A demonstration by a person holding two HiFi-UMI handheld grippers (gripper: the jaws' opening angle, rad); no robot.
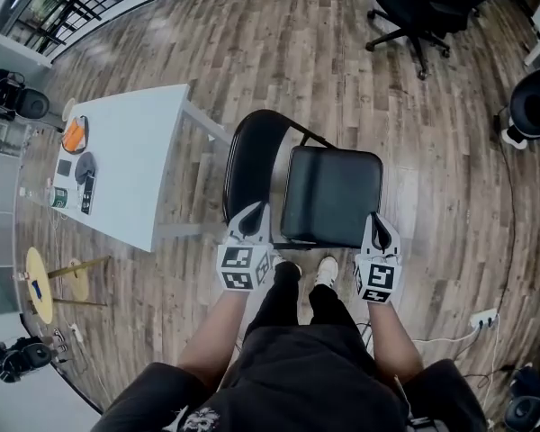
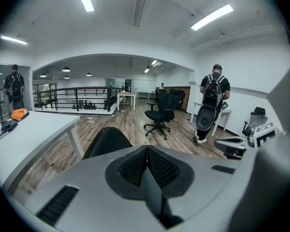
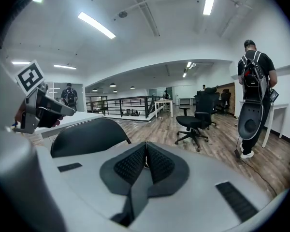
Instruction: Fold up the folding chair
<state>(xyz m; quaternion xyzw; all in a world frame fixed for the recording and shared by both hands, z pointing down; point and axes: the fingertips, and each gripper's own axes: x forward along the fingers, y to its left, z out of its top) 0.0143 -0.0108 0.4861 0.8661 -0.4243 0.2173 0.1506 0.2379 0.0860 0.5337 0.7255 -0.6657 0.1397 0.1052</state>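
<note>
The black folding chair stands unfolded in front of me, its padded seat [image 1: 331, 194] level and its curved backrest [image 1: 252, 156] on the left side in the head view. My left gripper [image 1: 251, 212] is shut and empty, near the seat's close left corner beside the backrest. My right gripper [image 1: 378, 222] is also shut and empty, at the seat's close right corner. Whether either touches the chair I cannot tell. The left gripper view shows shut jaws with the backrest [image 2: 106, 141] beyond them. The right gripper view shows shut jaws, the backrest [image 3: 89, 137] and my left gripper [image 3: 38, 108].
A white table [image 1: 130, 165] with small items stands left of the chair. A black office chair [image 1: 414, 12] is farther off on the wooden floor. A person with a backpack [image 2: 212, 100] stands by a desk at the right. My shoes [image 1: 326, 271] are under the seat's near edge.
</note>
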